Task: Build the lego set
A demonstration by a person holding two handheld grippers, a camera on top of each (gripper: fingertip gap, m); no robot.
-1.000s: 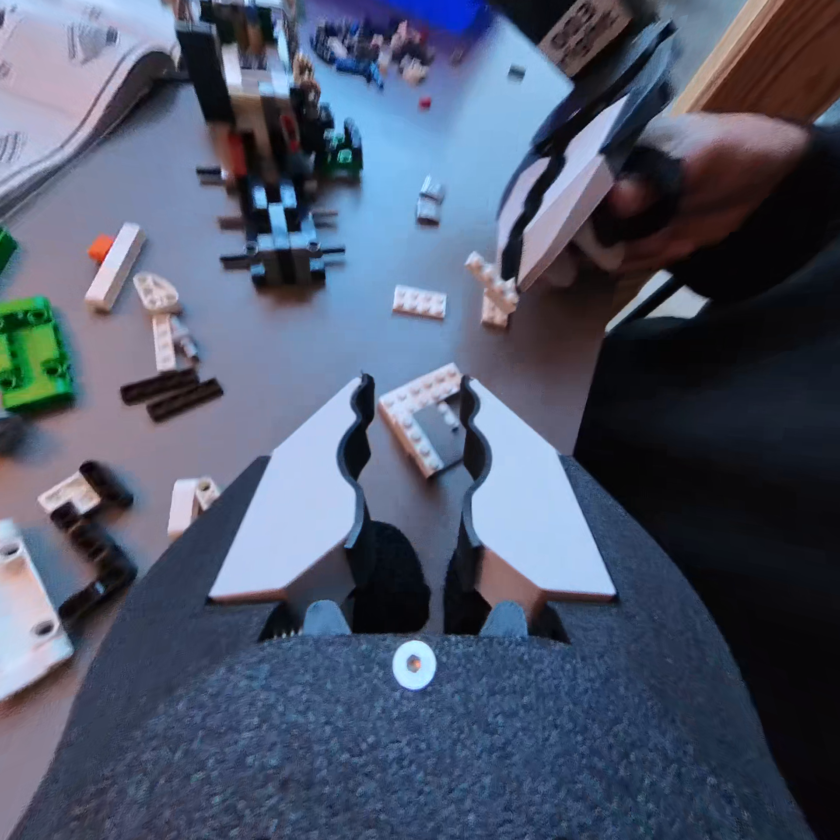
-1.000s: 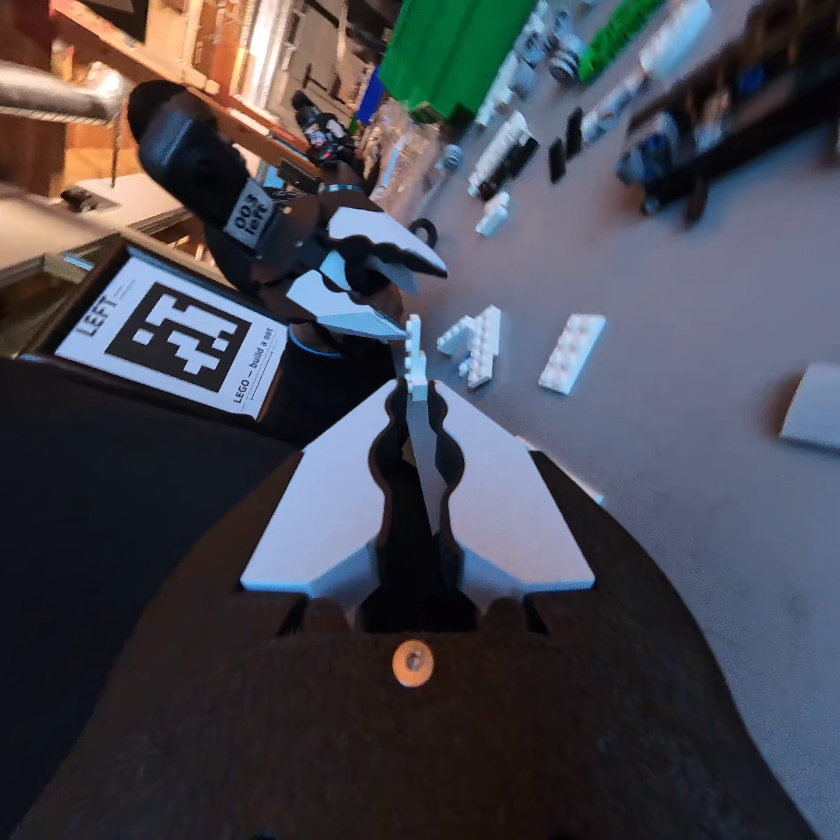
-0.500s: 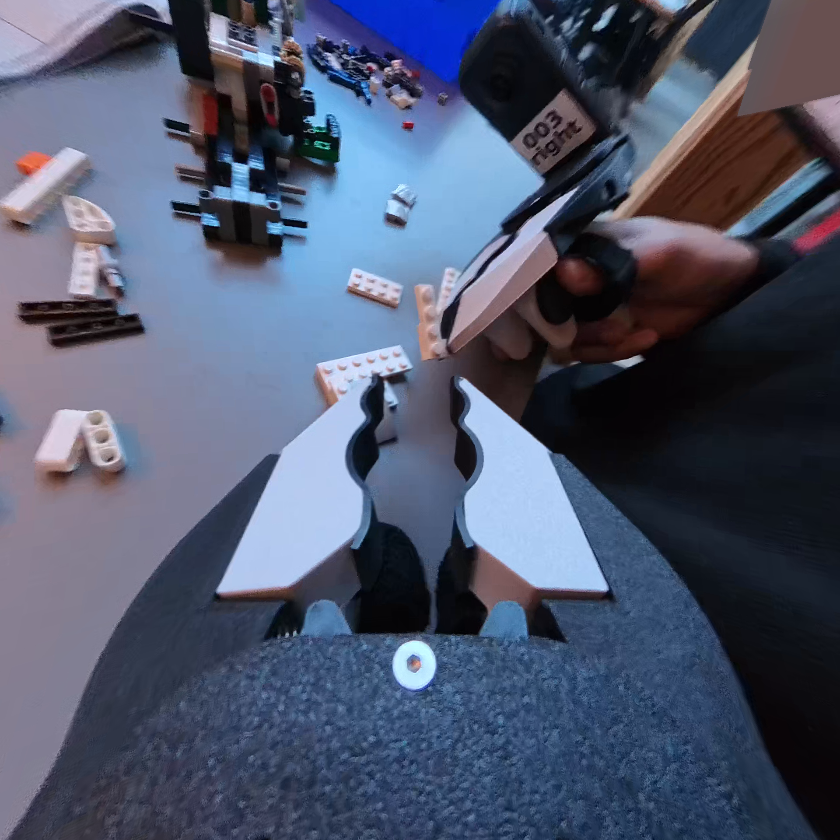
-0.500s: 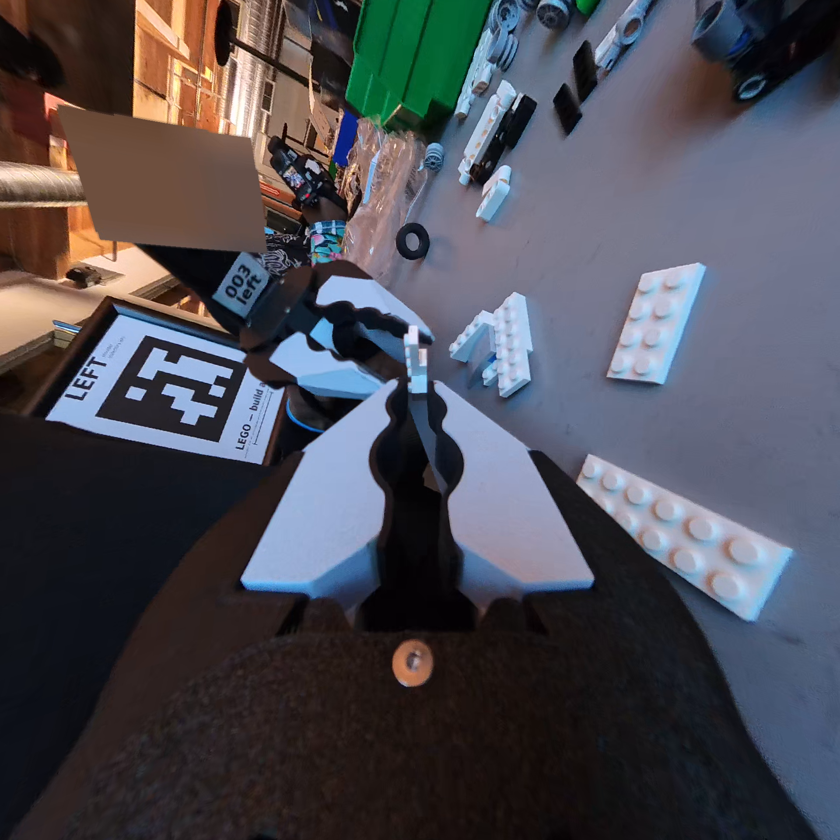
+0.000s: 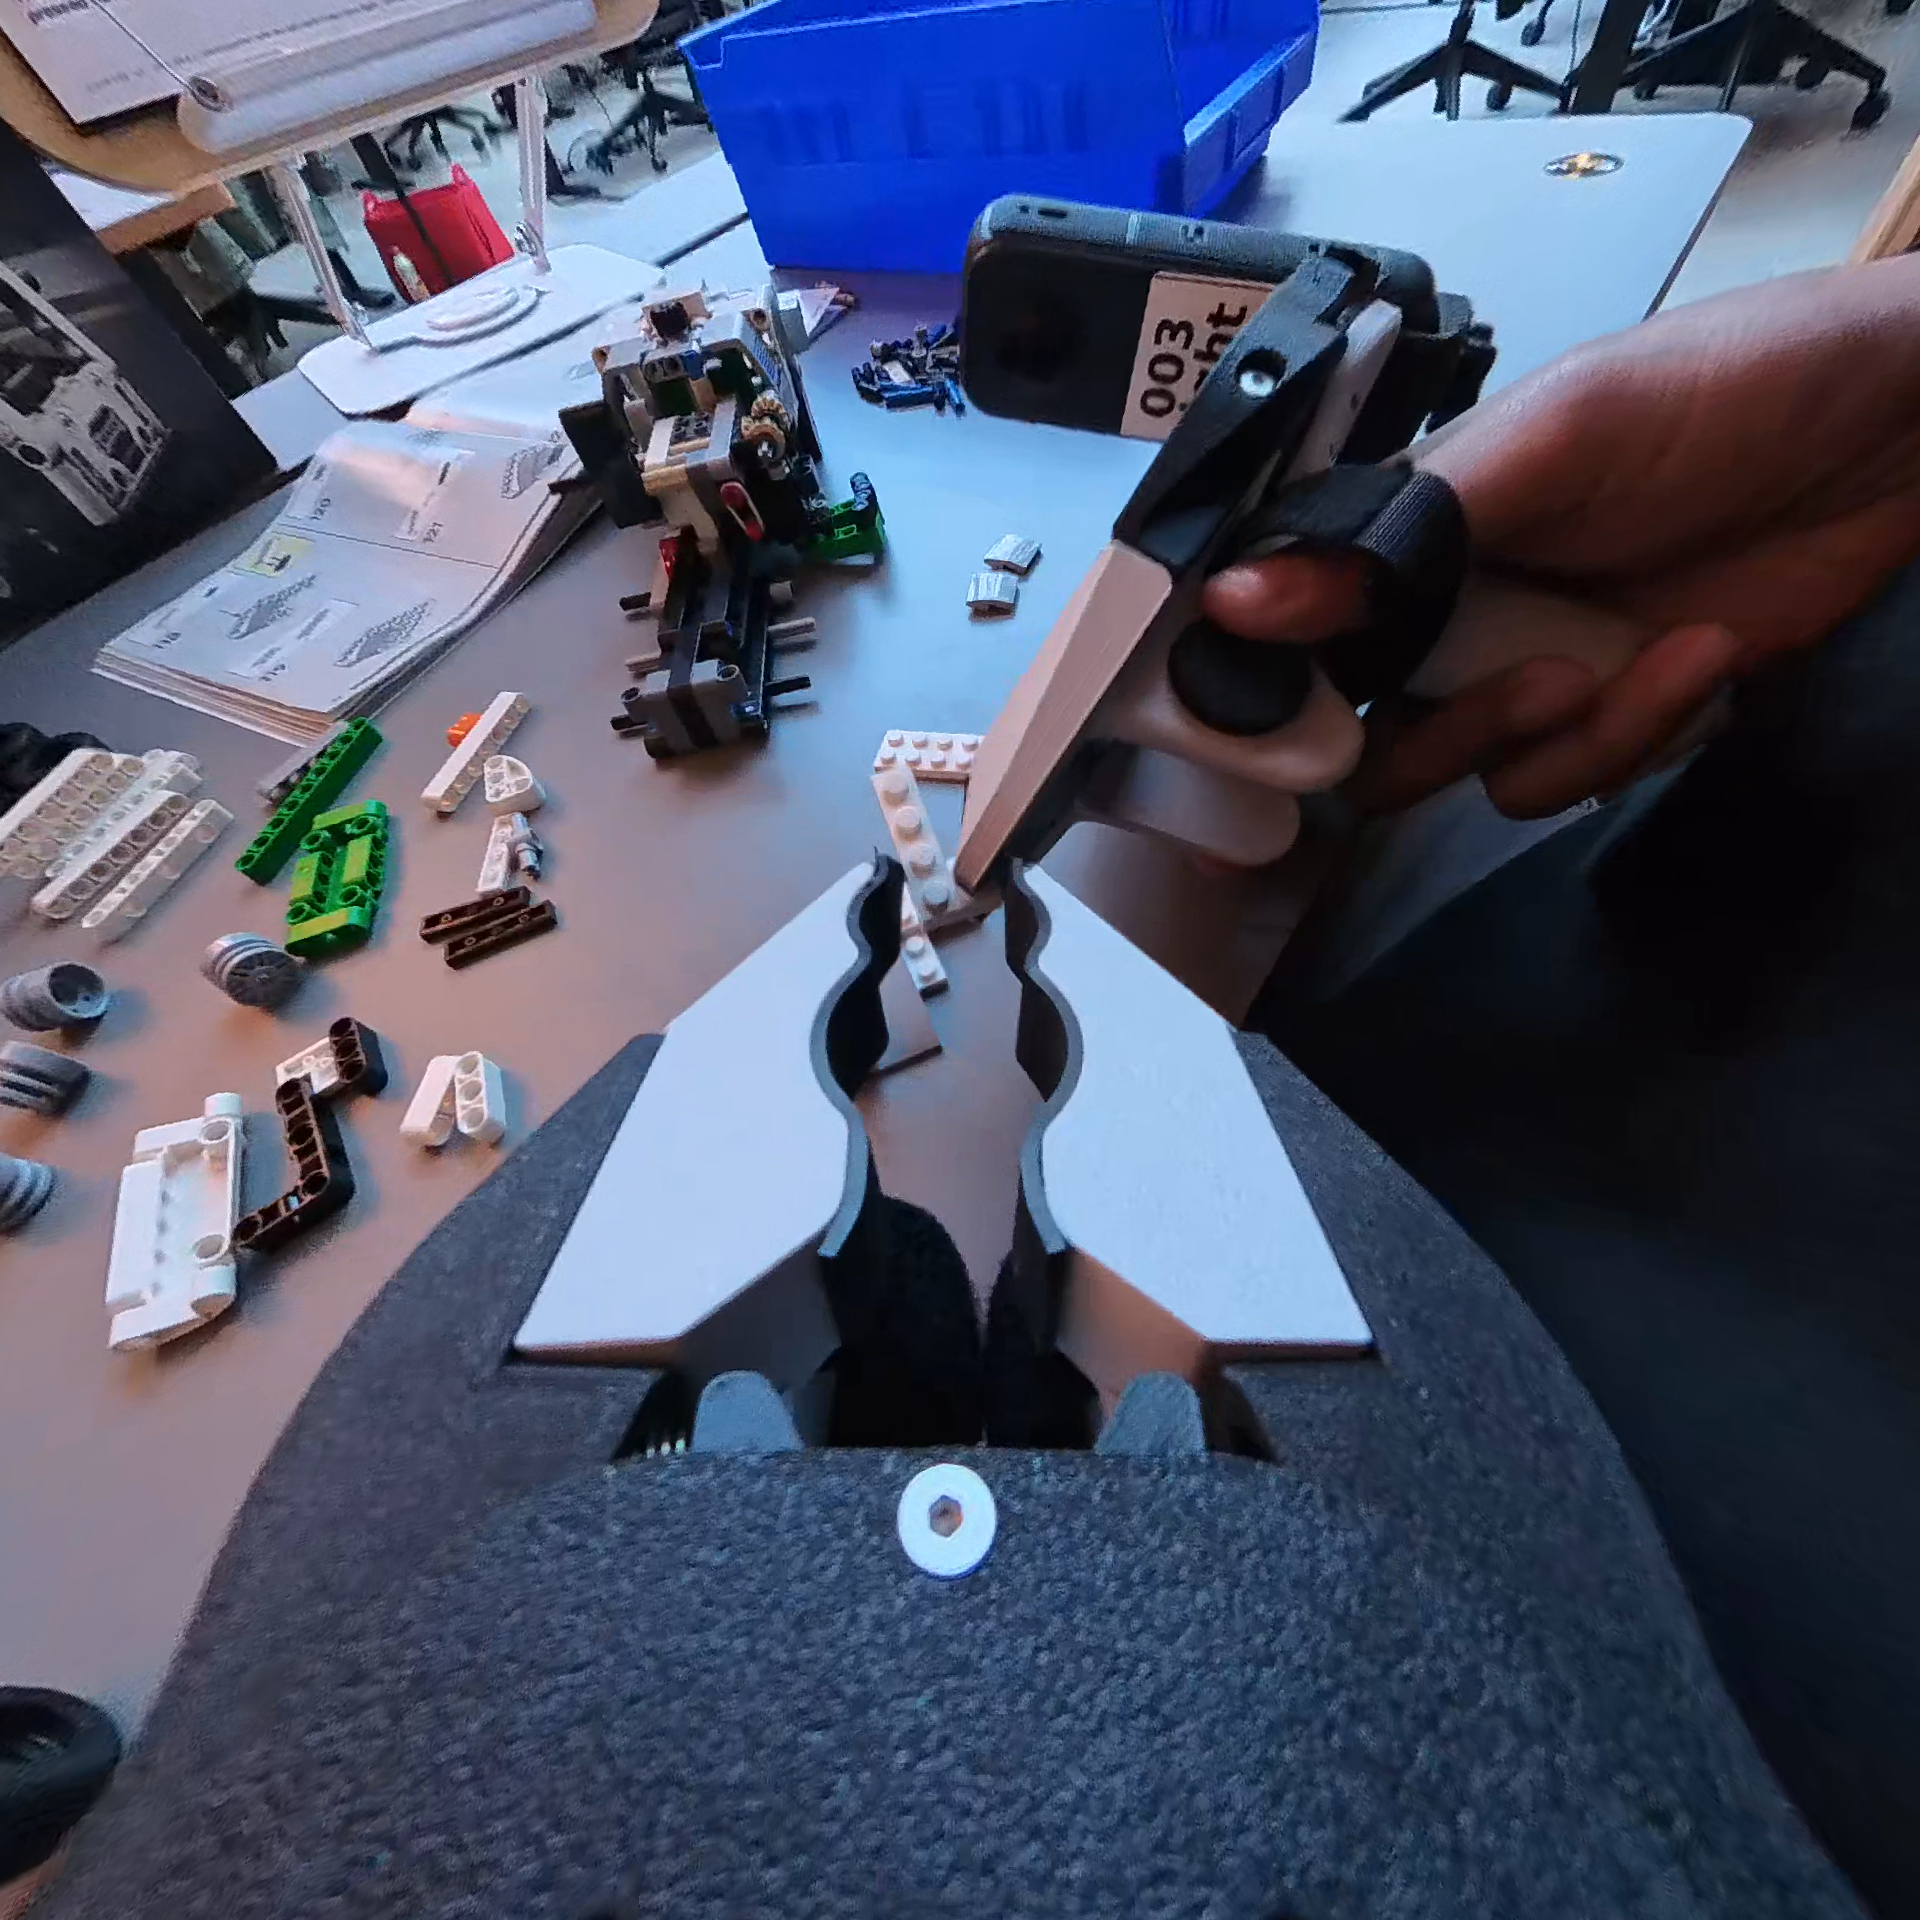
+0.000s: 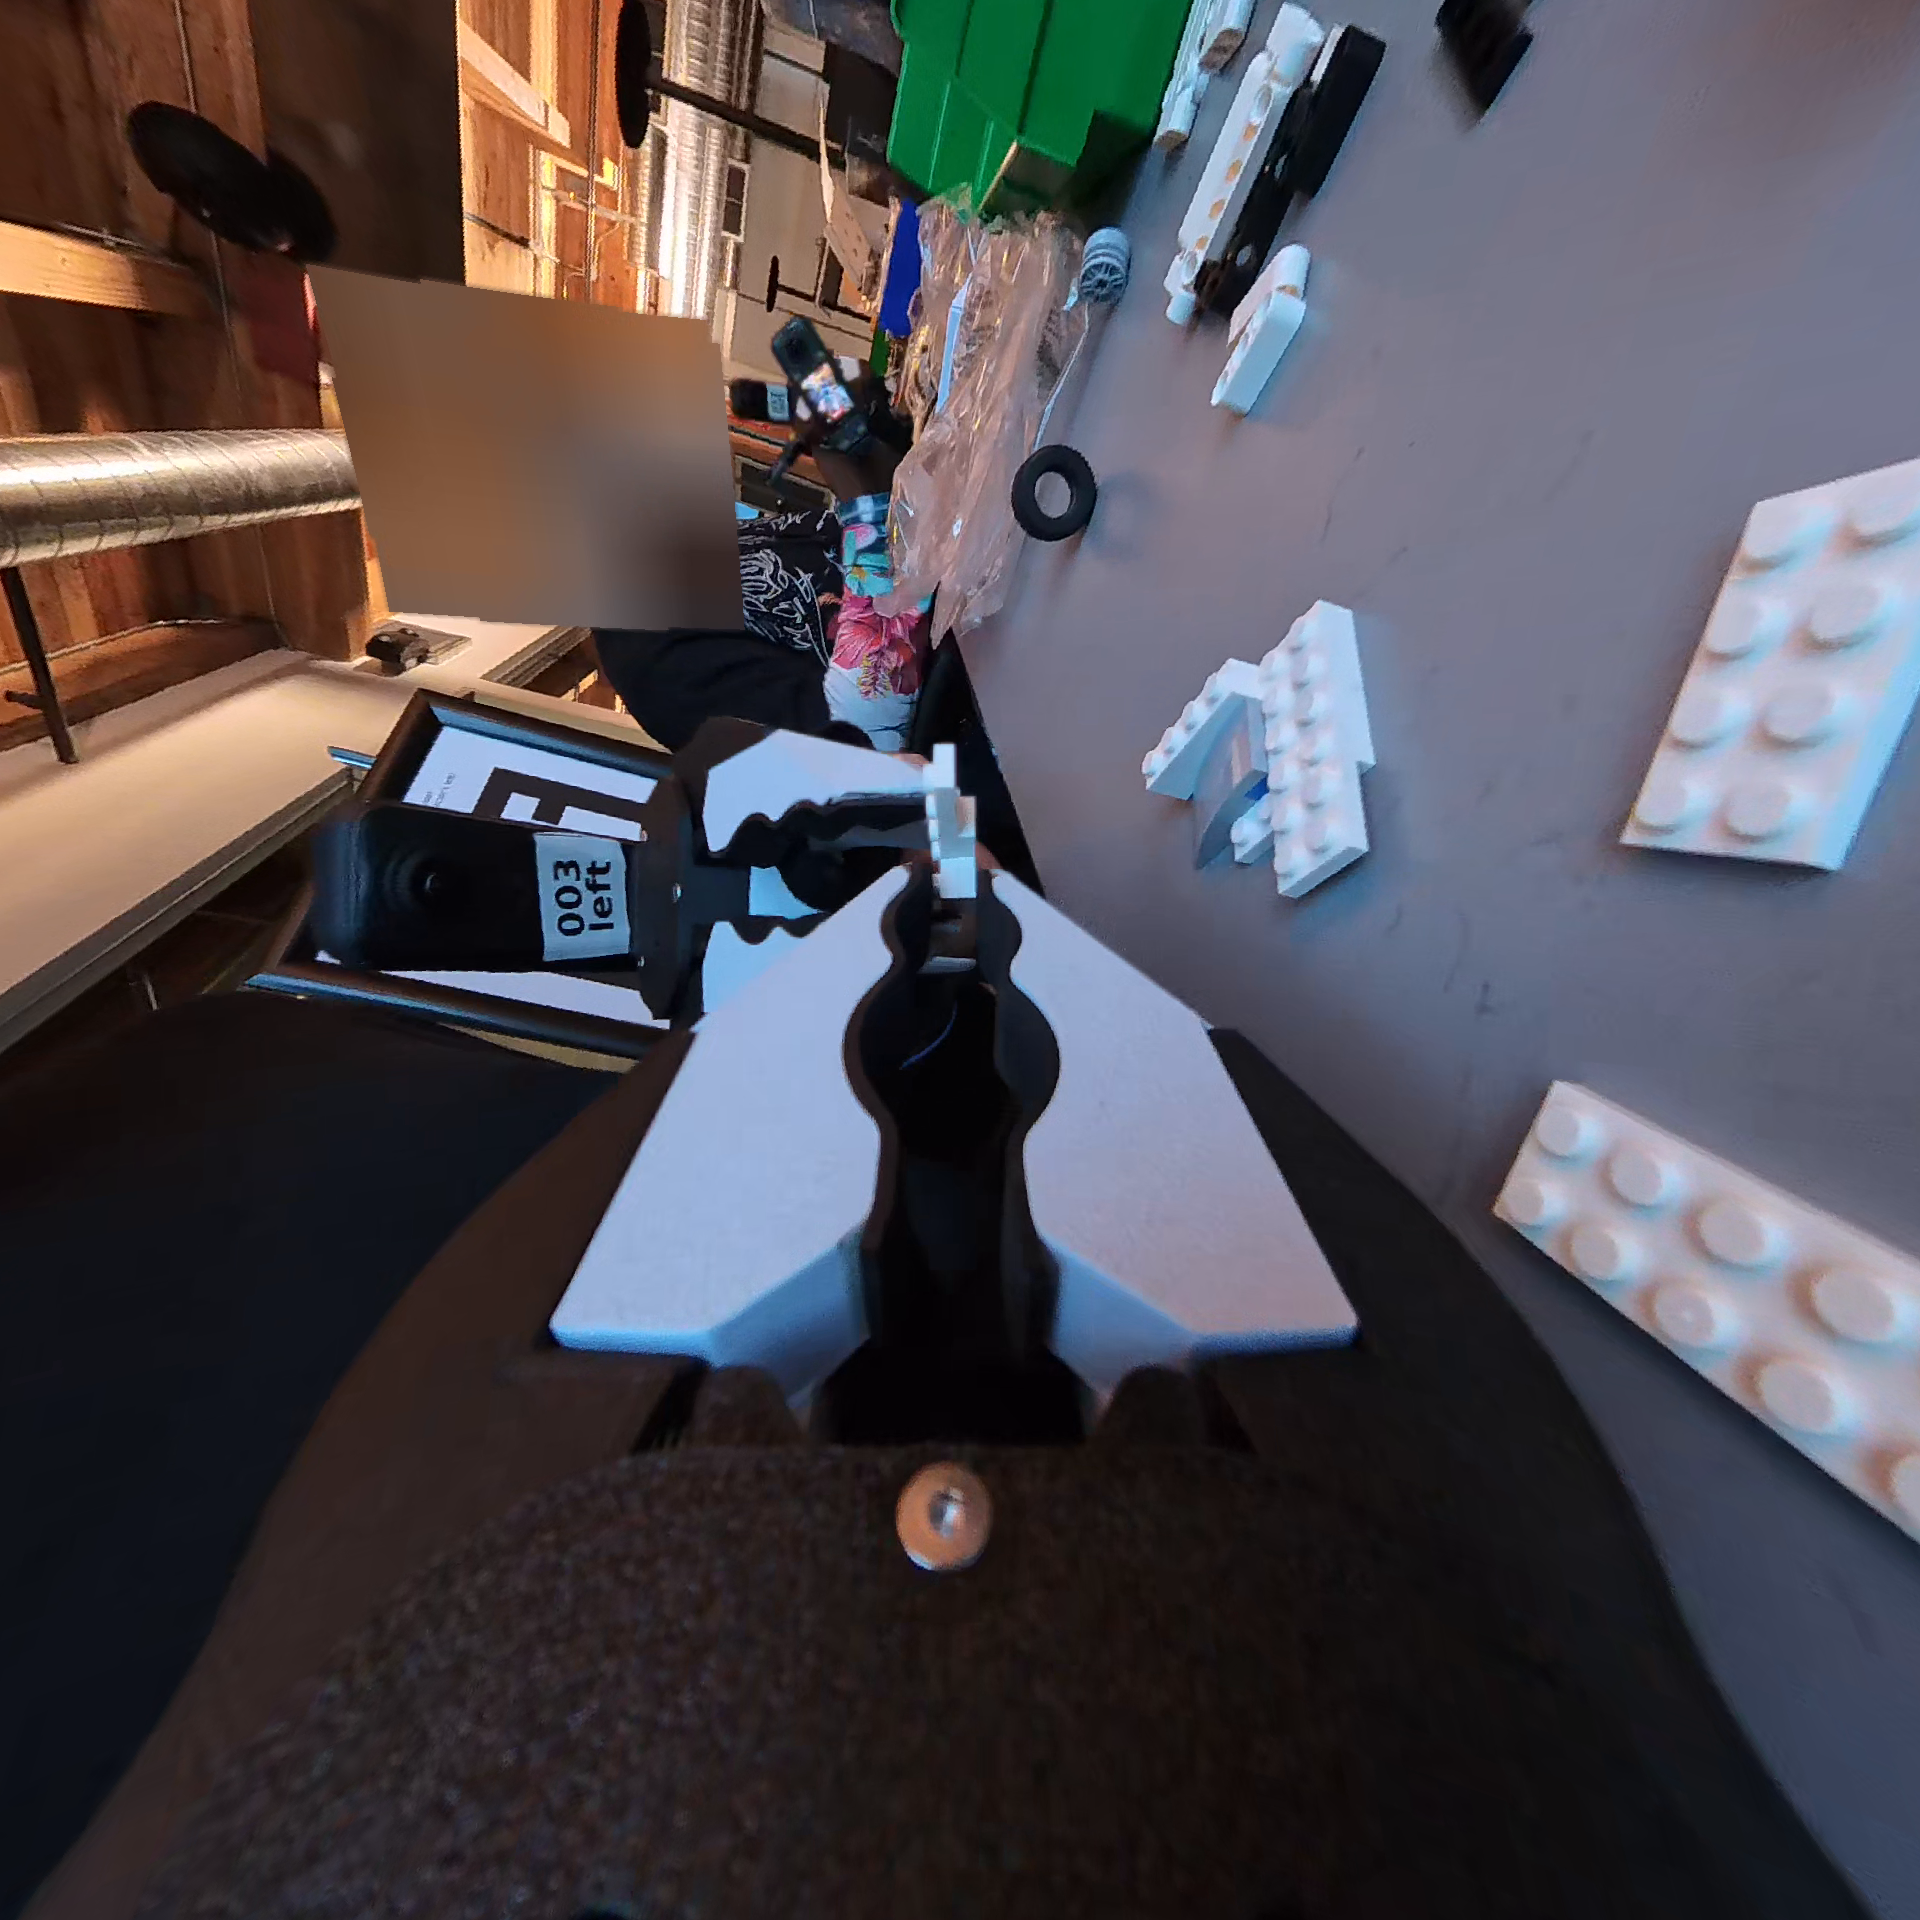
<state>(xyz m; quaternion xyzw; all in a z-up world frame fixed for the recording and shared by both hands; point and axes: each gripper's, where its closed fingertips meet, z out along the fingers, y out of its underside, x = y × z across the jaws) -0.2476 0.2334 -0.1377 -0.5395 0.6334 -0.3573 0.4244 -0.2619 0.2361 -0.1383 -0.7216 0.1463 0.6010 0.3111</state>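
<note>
A narrow white studded plate [image 5: 912, 821] is seen clamped at the tip of the right gripper [image 5: 982, 883] and brought in between the parted fingers of the left gripper [image 5: 940, 894], which grips nothing yet. A second ago the two tools were held well apart above the grey table [image 5: 644, 914]; that gap has since been closed, and the plate has been lifted clear of the loose white plates [image 6: 1782, 675] left lying on the surface. In the right wrist view the same white piece [image 6: 951, 821] is shown pinched between nearly closed jaws, with the left gripper [image 6: 935, 821] just beyond it. A hand-over or a two-tool alignment is judged to be under way. The half-built model [image 5: 707, 457] is seen well apart, farther back beside the open instruction booklet [image 5: 343, 582], so the plate is not yet attached.
</note>
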